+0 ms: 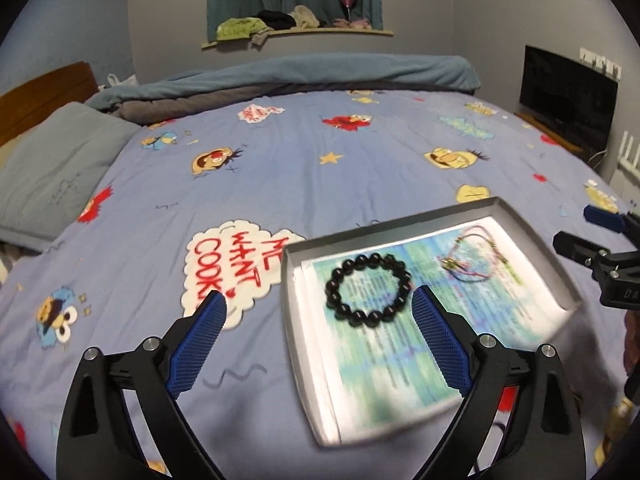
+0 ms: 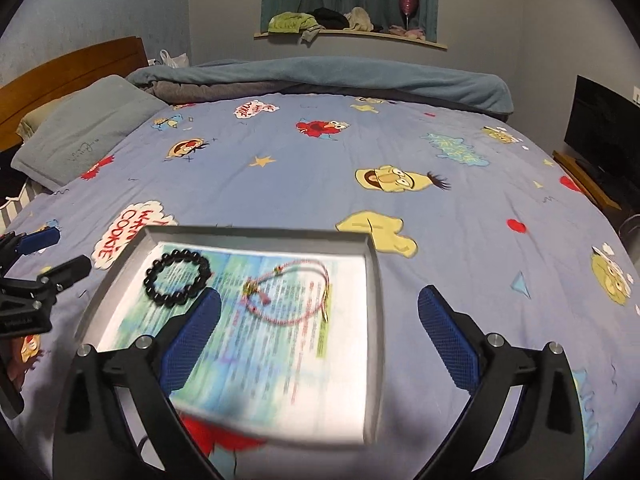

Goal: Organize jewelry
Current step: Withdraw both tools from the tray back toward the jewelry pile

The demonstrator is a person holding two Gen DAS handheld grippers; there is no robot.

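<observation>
Both grippers hang released above the tray on the bed.
Left gripper (image 1: 316,308) and right gripper (image 2: 320,304) grasp nothing; the bead bracelet (image 1: 368,290) and what looks like a red cord bracelet (image 2: 292,294) lie apart in the tray (image 2: 372,280).

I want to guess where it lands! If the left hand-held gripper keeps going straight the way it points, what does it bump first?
Probably the black bead bracelet in the tray; the left hand-held gripper is open and empty. Depth is unclear.
</observation>
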